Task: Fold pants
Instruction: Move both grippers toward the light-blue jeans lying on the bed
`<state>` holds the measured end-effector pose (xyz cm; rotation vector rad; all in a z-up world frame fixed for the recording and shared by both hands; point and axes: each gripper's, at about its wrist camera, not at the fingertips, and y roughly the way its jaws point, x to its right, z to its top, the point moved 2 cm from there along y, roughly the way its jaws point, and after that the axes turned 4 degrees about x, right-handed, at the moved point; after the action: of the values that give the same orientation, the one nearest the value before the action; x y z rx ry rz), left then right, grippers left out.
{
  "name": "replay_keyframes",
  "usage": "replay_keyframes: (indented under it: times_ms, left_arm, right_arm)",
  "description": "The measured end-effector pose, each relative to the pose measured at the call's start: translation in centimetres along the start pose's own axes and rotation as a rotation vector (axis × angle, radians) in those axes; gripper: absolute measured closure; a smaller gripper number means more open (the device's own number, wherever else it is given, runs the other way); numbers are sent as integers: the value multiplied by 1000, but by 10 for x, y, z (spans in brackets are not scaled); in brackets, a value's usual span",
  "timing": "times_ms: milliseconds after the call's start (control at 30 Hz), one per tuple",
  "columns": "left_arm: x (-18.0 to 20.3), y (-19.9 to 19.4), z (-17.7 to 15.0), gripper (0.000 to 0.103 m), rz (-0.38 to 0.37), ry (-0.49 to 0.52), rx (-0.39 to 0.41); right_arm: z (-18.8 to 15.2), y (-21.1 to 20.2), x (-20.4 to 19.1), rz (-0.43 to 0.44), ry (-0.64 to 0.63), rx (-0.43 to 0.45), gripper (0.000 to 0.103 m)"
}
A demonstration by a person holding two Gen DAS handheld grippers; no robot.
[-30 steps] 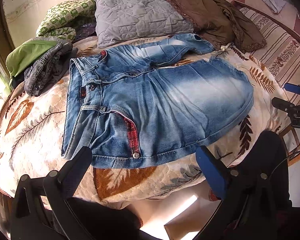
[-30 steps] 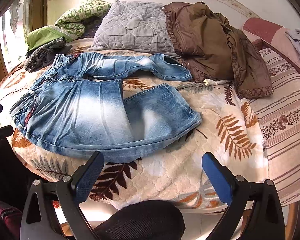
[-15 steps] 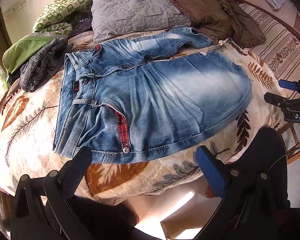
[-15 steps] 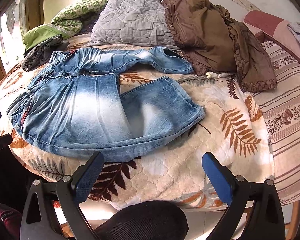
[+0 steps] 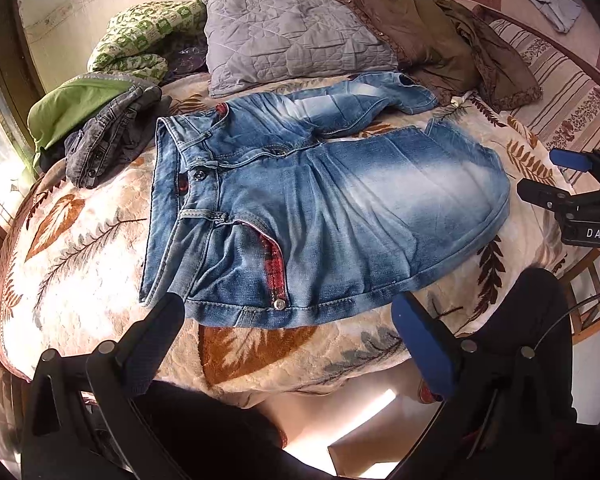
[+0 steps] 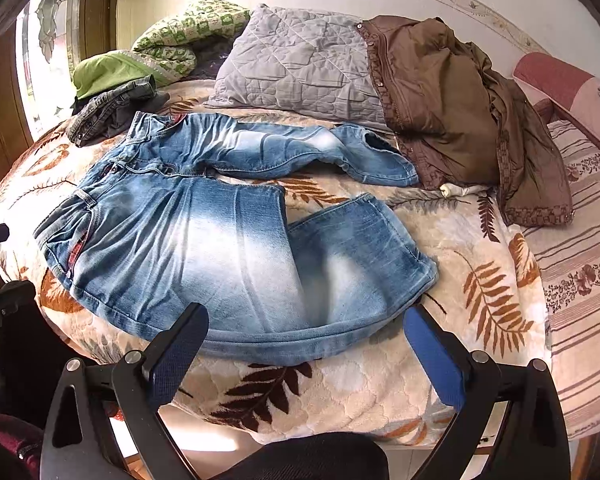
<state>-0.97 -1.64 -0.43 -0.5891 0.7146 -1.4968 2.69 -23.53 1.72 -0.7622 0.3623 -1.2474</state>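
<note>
Faded blue denim pants (image 5: 320, 216) lie flat on the leaf-patterned cream bed blanket (image 5: 79, 248), waistband at 9 o'clock, near leg doubled back on itself, far leg extended toward 1 o'clock. Left hand-held gripper (image 5: 287, 320): jaws spread wide, empty, hovering at the pants' near hem. Right hand-held gripper (image 6: 306, 334): likewise agape, holding nothing, above the folded edge. Grey quilted pillow (image 6: 300, 64) and brown crumpled garment (image 6: 460, 100) occupy 12 o'clock.

Faded denim jeans (image 5: 324, 208) (matt); plush quilted blanket (image 5: 79, 248).
</note>
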Motion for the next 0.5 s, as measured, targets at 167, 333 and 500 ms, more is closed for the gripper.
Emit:
replay_keyframes:
  times_ms: [167,333,500]
  left_arm:
    - [0,-3,-1,0,20,15,-13]
    - [1,4,-2,0,-12,0,-63]
    - [5,10,-1,0,-6,-3,-80]
  right_arm:
    - [3,-3,-6,7,-14,13,4]
    - [-2,-4,-1,-1,-4,13,4]
    - [-7,-1,10,-8,31,-4,4]
